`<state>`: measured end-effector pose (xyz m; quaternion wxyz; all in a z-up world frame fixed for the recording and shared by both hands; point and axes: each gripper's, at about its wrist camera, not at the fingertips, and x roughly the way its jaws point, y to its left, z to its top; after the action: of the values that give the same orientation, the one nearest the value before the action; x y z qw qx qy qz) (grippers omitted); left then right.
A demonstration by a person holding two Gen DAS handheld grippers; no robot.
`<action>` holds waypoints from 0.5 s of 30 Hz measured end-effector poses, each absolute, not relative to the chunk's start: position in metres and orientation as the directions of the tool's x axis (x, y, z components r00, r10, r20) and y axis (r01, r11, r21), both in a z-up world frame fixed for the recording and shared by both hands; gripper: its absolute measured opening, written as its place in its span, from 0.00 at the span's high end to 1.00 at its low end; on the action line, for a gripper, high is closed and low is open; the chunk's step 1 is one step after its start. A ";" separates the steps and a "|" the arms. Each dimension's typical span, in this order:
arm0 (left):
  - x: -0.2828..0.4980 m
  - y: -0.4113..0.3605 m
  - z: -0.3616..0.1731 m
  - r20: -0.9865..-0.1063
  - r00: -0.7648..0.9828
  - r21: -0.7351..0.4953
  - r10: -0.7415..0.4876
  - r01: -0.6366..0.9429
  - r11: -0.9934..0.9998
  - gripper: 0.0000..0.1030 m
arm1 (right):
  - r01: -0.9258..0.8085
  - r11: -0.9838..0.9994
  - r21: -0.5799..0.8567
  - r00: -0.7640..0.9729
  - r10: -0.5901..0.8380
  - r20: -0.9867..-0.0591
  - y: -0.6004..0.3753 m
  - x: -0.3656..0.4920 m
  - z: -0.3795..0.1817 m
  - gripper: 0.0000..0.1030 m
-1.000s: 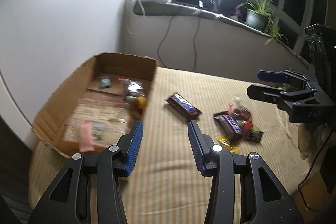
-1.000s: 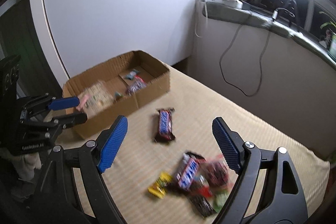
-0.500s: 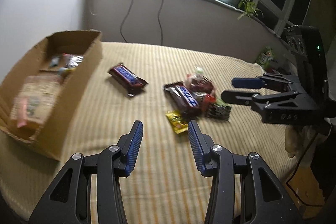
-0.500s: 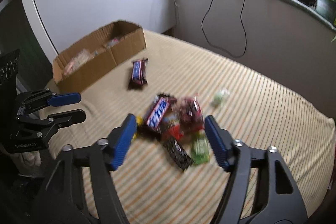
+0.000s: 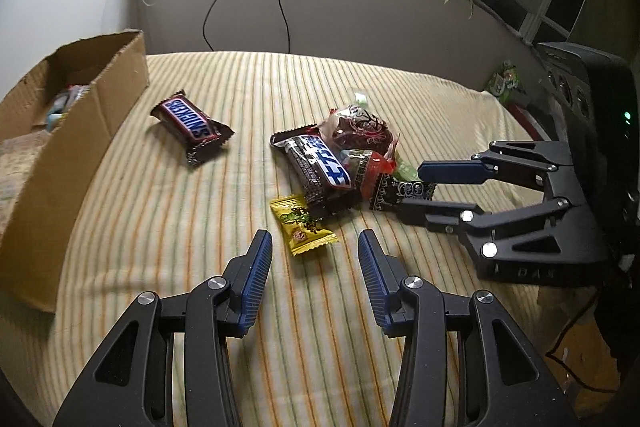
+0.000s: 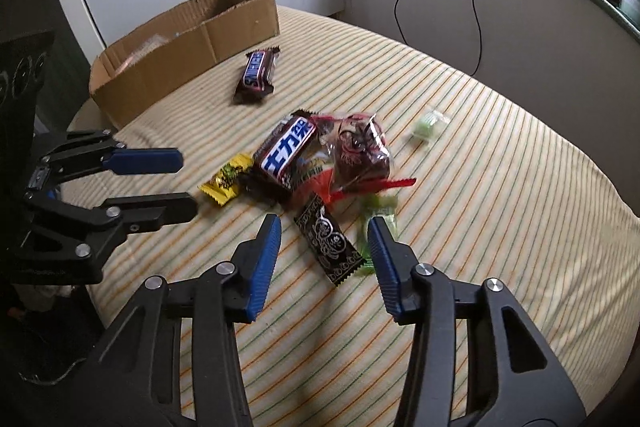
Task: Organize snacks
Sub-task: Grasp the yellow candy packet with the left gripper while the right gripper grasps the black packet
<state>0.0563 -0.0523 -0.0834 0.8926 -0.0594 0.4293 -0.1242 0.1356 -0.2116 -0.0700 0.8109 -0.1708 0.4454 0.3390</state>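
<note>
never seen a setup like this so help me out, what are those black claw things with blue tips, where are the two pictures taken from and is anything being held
The claws are two-finger grippers that a person holds, one per hand. Each carries a camera looking along its fingers, so each picture is one gripper's own view.

In the left view, the left gripper is open over a yellow candy packet. In the right view, the right gripper is open over a black patterned packet. Neither holds anything.

On the striped cloth lie a Snickers bar, a pile of snacks topped by a bar with Chinese lettering, and a cardboard box with some snacks inside.
</note>
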 end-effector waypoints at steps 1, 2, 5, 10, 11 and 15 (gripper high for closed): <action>0.058 -0.054 -0.085 -0.755 0.598 -0.209 -0.270 0.171 0.963 0.58 | -0.705 0.709 0.020 0.372 0.393 -0.841 -0.211 0.135 -0.072 0.55; 0.060 -0.055 -0.086 -0.758 0.595 -0.207 -0.268 0.171 0.963 0.58 | -0.706 0.708 0.015 0.372 0.389 -0.843 -0.210 0.135 -0.074 0.55; 0.066 -0.059 -0.090 -0.767 0.587 -0.195 -0.260 0.173 0.965 0.58 | -0.710 0.704 0.011 0.365 0.381 -0.850 -0.209 0.138 -0.081 0.57; 0.073 -0.056 -0.094 -0.775 0.586 -0.182 -0.237 0.153 0.971 0.59 | -0.716 0.698 0.011 0.362 0.385 -0.849 -0.207 0.140 -0.084 0.66; 0.073 -0.054 -0.094 -0.776 0.587 -0.178 -0.231 0.148 0.973 0.64 | -0.717 0.697 0.014 0.359 0.386 -0.850 -0.207 0.141 -0.084 0.70; 0.075 -0.052 -0.097 -0.778 0.589 -0.170 -0.219 0.138 0.976 0.76 | -0.731 0.682 0.022 0.343 0.395 -0.852 -0.205 0.139 -0.085 0.76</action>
<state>0.0750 -0.0524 -0.0971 0.8902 -0.0456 0.4420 -0.1002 0.1394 -0.2053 -0.0850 0.7982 -0.1856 0.4518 0.3526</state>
